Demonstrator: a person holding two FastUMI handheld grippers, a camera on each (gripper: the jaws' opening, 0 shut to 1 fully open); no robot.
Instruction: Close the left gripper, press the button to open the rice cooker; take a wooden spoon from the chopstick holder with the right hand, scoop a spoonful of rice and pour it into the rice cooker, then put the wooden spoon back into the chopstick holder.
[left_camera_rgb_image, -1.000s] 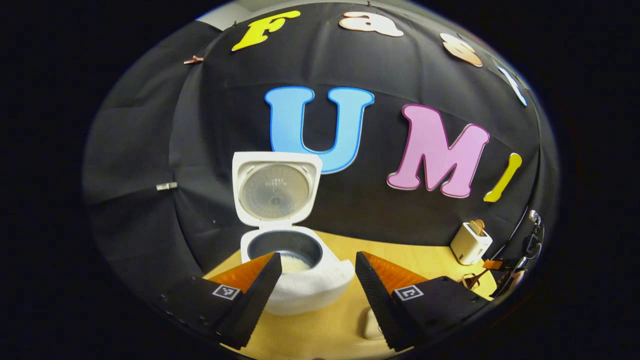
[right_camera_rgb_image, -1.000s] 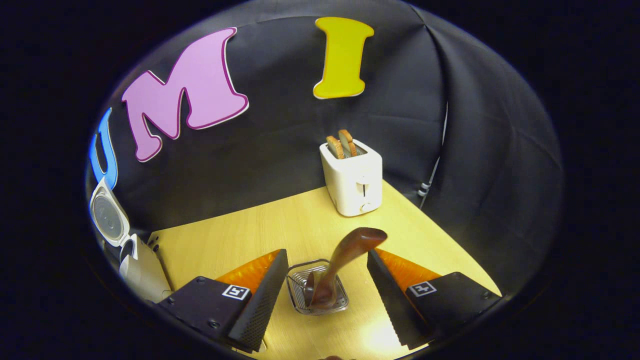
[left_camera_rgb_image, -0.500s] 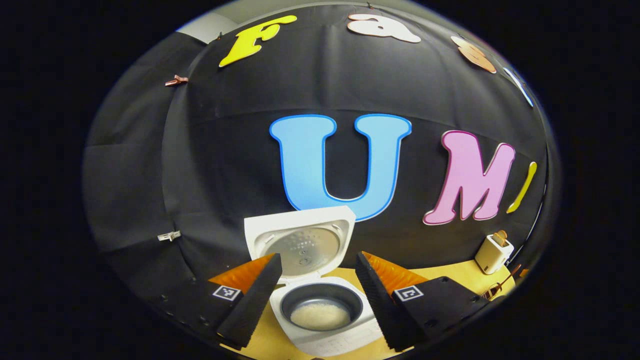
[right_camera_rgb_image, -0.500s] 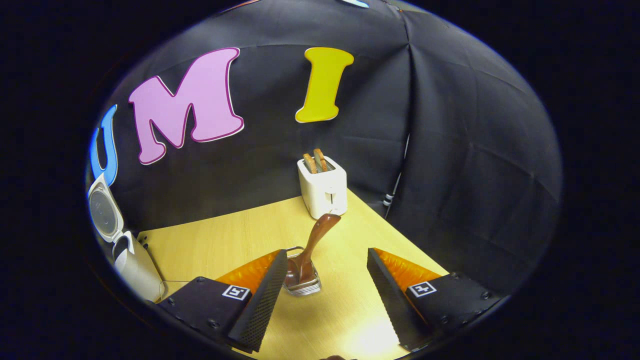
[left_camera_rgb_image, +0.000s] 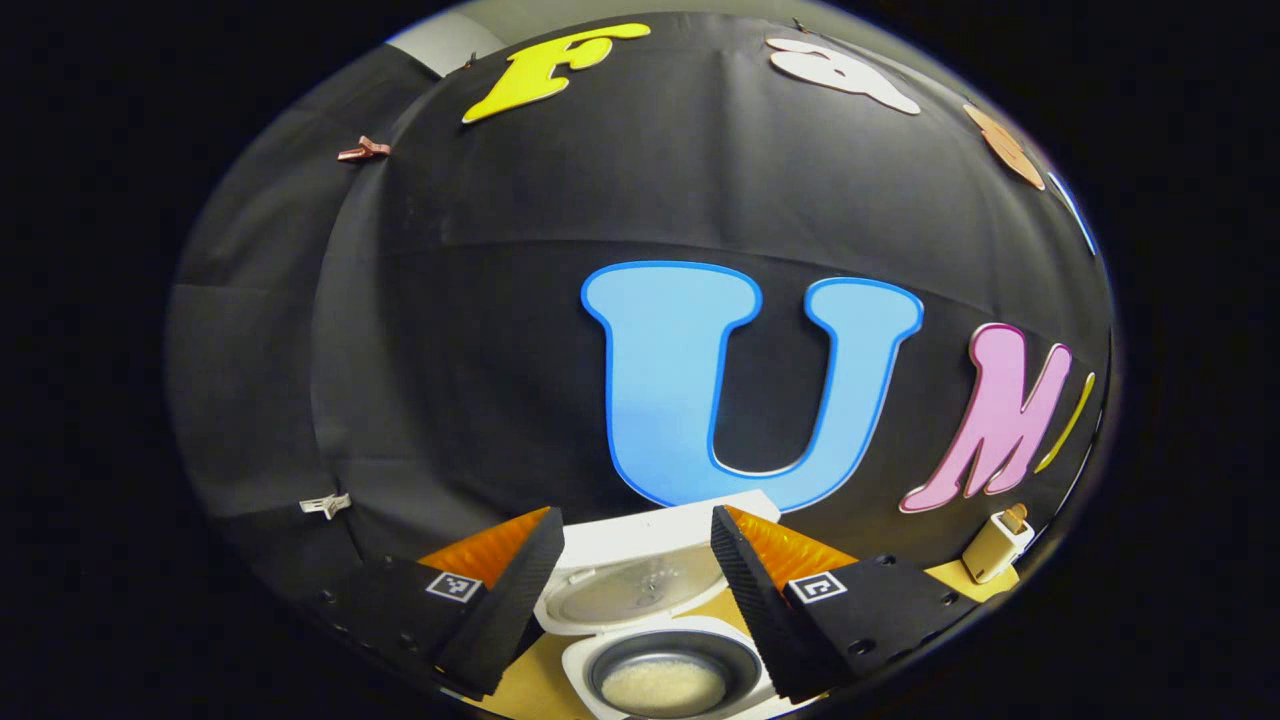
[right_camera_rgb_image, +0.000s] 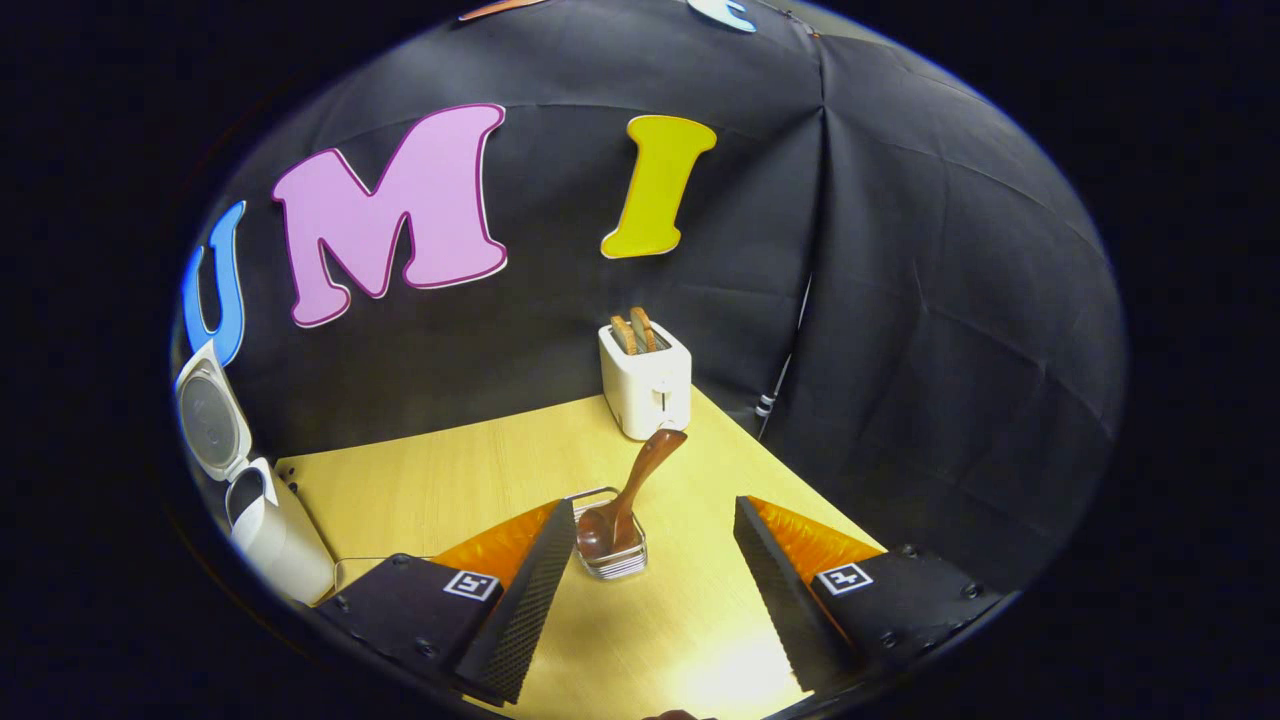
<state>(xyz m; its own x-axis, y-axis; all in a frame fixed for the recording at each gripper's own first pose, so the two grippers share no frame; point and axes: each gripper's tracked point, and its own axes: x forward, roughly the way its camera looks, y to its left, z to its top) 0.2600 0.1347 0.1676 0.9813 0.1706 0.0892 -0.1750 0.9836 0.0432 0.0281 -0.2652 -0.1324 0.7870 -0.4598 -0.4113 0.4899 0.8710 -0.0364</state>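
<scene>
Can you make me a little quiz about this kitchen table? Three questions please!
1. True or false: the rice cooker's lid is standing open.
2. Where is the wooden spoon right now?
A. in the wire chopstick holder
B. in the right gripper
C. lying flat on the table
3. Fill in the blank: two slices of bread stick up out of the white ______.

Key
1. True; white rice shows in the pot.
2. A; the right gripper's jaws are open with nothing between them.
3. toaster
</scene>
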